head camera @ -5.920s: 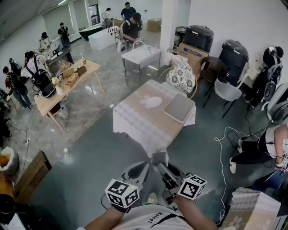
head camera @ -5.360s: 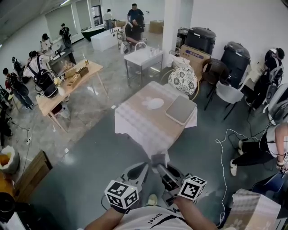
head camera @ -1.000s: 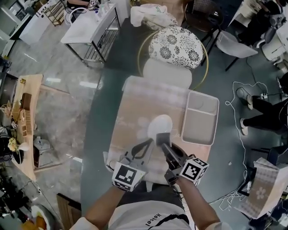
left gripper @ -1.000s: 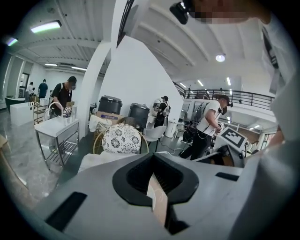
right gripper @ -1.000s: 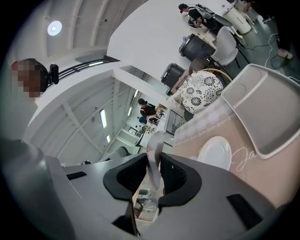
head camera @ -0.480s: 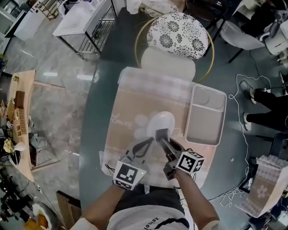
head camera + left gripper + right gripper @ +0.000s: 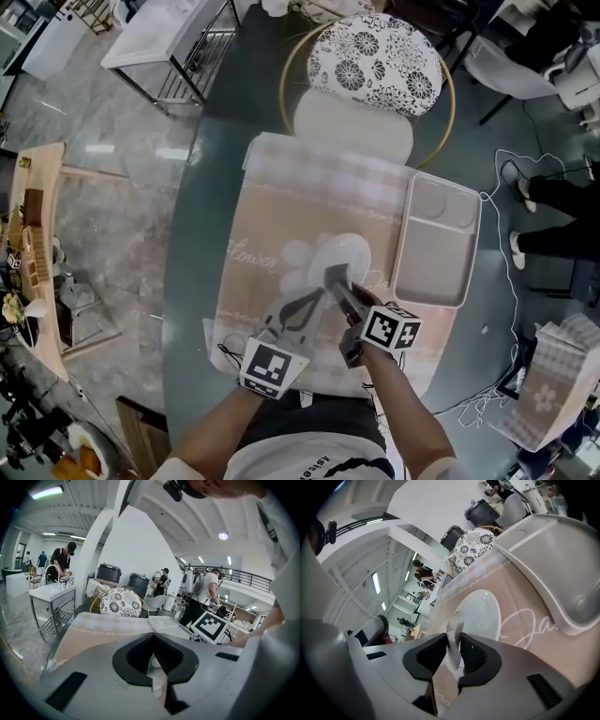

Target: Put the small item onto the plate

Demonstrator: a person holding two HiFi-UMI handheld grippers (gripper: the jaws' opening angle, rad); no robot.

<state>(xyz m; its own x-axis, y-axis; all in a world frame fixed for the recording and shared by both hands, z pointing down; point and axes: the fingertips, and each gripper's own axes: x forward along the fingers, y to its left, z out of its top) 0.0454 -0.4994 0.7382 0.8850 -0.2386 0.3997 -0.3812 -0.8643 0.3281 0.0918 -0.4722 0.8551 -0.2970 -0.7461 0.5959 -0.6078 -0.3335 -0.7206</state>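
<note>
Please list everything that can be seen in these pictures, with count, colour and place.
table: one, beige cloth, centre
plate: one, white, on the table, near the middle
tray: one, grey, on the table, right of the plate
item: one, grey, flat, over the plate's near edge
chair: one, black-and-white floral cushion, beyond the table
people: several, in the background
left gripper: one, grey, shut, empty, left of the plate
right gripper: one, grey, shut on the item
</note>
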